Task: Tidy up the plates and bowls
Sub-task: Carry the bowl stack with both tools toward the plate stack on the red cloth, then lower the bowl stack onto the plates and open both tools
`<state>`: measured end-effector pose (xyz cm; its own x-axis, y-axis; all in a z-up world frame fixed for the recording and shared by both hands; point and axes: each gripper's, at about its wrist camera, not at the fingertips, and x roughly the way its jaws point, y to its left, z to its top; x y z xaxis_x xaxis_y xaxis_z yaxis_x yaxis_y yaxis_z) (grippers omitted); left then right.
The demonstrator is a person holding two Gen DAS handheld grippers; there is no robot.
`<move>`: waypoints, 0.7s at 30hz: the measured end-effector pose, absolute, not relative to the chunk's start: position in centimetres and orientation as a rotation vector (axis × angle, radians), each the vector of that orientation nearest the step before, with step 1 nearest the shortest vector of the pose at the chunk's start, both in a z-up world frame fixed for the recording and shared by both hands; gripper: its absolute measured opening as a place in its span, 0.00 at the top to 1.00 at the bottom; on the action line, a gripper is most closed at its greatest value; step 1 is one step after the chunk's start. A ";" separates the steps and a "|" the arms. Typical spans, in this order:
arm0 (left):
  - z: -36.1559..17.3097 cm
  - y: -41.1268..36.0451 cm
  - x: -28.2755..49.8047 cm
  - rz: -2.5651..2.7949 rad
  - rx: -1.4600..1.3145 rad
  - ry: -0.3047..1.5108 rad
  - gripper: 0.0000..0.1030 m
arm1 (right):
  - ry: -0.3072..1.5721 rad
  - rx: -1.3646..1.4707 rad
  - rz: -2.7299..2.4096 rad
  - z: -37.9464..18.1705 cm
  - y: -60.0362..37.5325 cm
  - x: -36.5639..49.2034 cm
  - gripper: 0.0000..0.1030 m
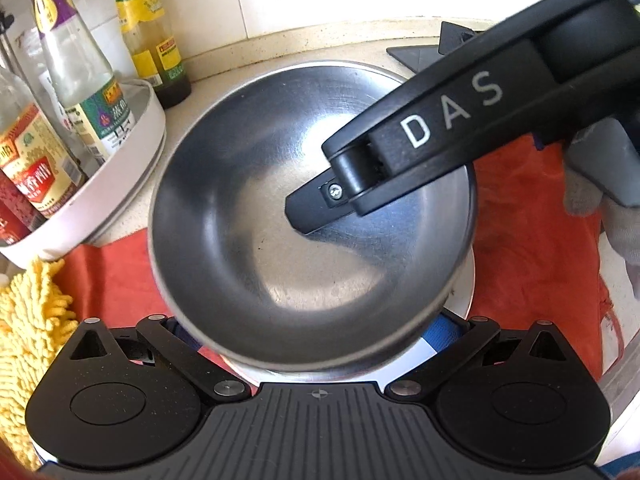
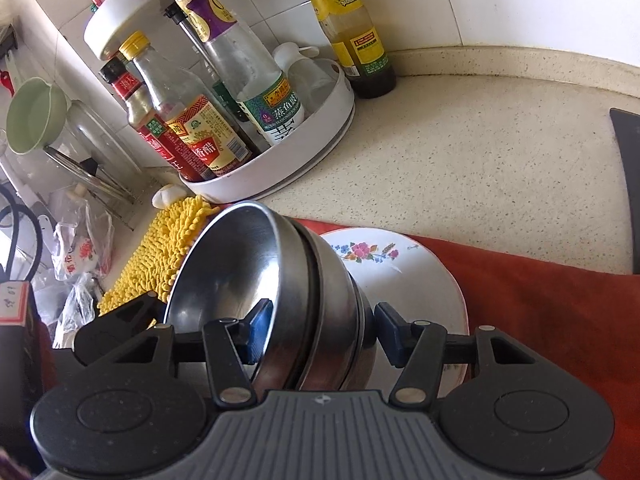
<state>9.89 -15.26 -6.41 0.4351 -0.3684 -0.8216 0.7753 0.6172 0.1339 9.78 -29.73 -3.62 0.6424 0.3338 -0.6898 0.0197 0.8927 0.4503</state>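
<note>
Three nested steel bowls hang tilted over a white flowered plate that lies on a red cloth. My right gripper is shut on their wall, with one blue pad inside the top bowl and the other against the outermost bowl. In the left wrist view the top bowl fills the middle, and a finger of the right gripper reaches into it from the upper right. My left gripper stands wide open below the near rim, its pads mostly hidden by the bowls. A strip of the plate shows underneath.
A white turntable rack with several sauce bottles stands at the back left, and one more bottle is by the tiled wall. A yellow chenille mat lies left of the bowls. A black object sits at the right edge. Speckled counter stretches behind.
</note>
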 end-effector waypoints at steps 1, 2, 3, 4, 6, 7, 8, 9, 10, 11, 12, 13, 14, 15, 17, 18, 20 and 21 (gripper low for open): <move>-6.4 -15.1 9.7 -0.758 0.561 0.842 0.01 | 0.855 0.428 0.181 -3.5 -29.8 9.7 0.49; -6.3 -14.9 9.6 -0.757 0.568 0.839 0.01 | 0.854 0.428 0.175 -3.4 -30.0 9.5 0.49; -6.3 -14.7 9.5 -0.757 0.568 0.838 0.01 | 0.854 0.437 0.171 -3.4 -30.2 9.4 0.49; -6.3 -14.4 9.4 -0.755 0.564 0.841 0.01 | 0.851 0.441 0.165 -3.3 -30.4 9.2 0.49; -6.2 -13.9 9.4 -0.754 0.543 0.847 0.01 | 0.848 0.446 0.155 -3.2 -30.6 9.0 0.49; -6.1 -13.7 9.4 -0.755 0.535 0.852 0.01 | 0.848 0.452 0.149 -3.3 -30.6 8.9 0.49; -6.1 -13.6 9.3 -0.756 0.531 0.853 0.01 | 0.847 0.457 0.147 -3.3 -30.6 8.8 0.49; -6.0 -13.5 9.2 -0.756 0.528 0.850 0.01 | 0.849 0.458 0.147 -3.3 -30.5 8.8 0.49; -5.9 -13.3 9.1 -0.757 0.522 0.848 0.01 | 0.850 0.452 0.144 -3.3 -30.3 8.6 0.49; -5.7 -13.2 9.0 -0.758 0.515 0.848 0.01 | 0.849 0.445 0.138 -3.2 -30.2 8.4 0.49; -5.5 -13.0 8.8 -0.759 0.509 0.846 0.01 | 0.844 0.437 0.135 -2.9 -30.1 8.2 0.49; -5.4 -12.8 8.8 -0.759 0.504 0.843 0.01 | 0.834 0.431 0.132 -2.6 -30.0 7.9 0.49; -5.2 -12.6 8.6 -0.759 0.498 0.840 0.01 | 0.821 0.428 0.126 -2.2 -30.0 7.6 0.49; -5.0 -12.3 8.4 -0.757 0.494 0.836 0.01 | 0.809 0.421 0.119 -1.8 -29.9 7.2 0.49; -4.7 -11.9 8.2 -0.750 0.477 0.830 0.01 | 0.788 0.409 0.113 -1.0 -29.7 6.6 0.49; -4.5 -11.7 8.1 -0.750 0.467 0.827 0.01 | 0.780 0.402 0.108 -0.6 -29.6 6.3 0.49; -4.1 -11.3 8.3 -0.747 0.449 0.820 0.01 | 0.767 0.391 0.097 0.0 -29.3 5.7 0.49; -3.9 -11.2 8.3 -0.746 0.443 0.816 0.01 | 0.762 0.390 0.096 0.1 -29.1 5.4 0.49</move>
